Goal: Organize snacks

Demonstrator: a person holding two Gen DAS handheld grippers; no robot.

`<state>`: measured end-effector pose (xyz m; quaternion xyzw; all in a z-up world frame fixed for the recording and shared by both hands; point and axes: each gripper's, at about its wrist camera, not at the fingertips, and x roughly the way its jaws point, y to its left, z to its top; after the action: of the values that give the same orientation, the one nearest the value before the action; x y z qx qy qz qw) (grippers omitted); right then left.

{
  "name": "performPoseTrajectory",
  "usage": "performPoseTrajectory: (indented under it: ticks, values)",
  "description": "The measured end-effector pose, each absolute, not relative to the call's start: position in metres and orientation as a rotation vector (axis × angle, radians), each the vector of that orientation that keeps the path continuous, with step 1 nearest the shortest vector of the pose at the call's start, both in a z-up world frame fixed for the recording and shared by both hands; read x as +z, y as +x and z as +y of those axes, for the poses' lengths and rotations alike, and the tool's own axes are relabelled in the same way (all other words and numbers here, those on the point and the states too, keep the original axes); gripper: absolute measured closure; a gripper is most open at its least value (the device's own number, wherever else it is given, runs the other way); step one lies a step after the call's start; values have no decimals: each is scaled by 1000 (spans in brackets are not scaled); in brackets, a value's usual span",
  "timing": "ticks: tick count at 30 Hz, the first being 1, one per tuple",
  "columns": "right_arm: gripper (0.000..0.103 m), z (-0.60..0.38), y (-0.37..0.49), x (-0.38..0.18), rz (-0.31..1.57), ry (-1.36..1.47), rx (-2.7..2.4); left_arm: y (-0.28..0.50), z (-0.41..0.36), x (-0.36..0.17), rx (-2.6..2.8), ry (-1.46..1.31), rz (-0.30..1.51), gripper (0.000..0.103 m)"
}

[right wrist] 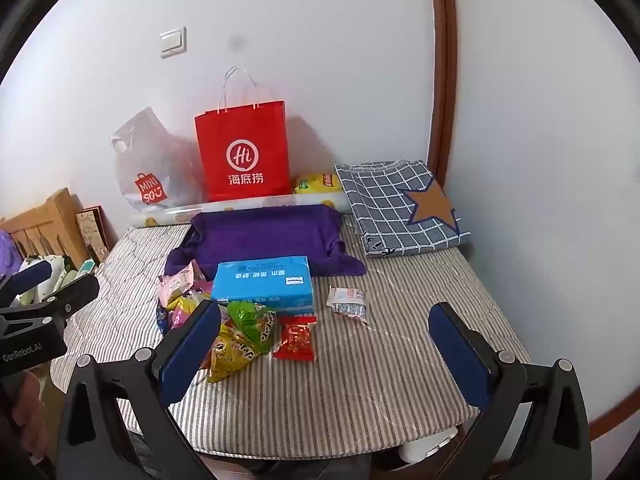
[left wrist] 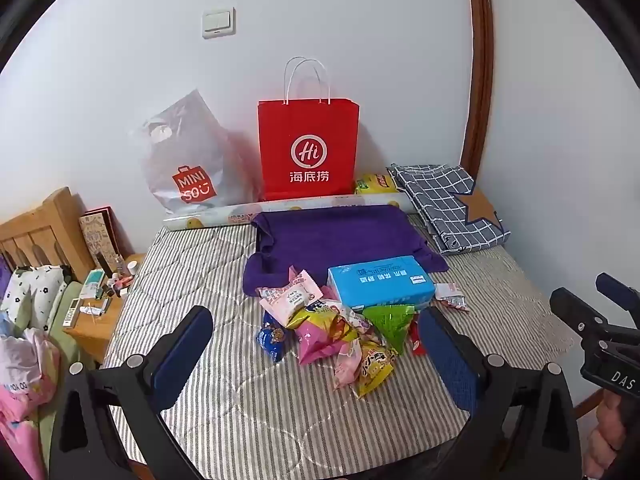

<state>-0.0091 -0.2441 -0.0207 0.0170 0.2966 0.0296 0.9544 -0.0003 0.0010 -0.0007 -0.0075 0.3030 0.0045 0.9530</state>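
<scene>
A: Biggest thing from where I stand is the striped mattress (left wrist: 192, 264), and everything sits on it.

B: Against the wall at its far edge stands a red paper bag (left wrist: 308, 148), upright, with a grey Miniso plastic bag (left wrist: 180, 164) just beside it.

A: A folded checked cloth (right wrist: 396, 208) with a brown star lies in the far corner, and a long roll (left wrist: 280, 210) lies along the foot of the bags.

B: In front of that roll is a purple towel (left wrist: 336, 240). A blue box (left wrist: 380, 284) rests at the towel's near edge.

A: The snack pile (left wrist: 336, 332) is heaped against the near side of that box: pink, green, yellow and blue packets, touching one another.

B: Two lie off from the heap: a red packet (right wrist: 296, 338) just beside the green one, and a small white packet (right wrist: 348, 300) to the right of the box.

A: The left gripper (left wrist: 316, 344) hangs above the pile, fingers spread wide, holding nothing.

B: The right gripper (right wrist: 324, 348) is likewise spread apart and empty, over bare mattress beside the red packet.
</scene>
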Motion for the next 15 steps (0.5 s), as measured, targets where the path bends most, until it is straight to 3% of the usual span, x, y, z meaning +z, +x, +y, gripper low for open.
performPoseTrajectory:
  ticks: [15]
  values:
    - [1, -245, -13, -20, 597, 31, 56, 1, -6, 1, 8, 8, 619, 0]
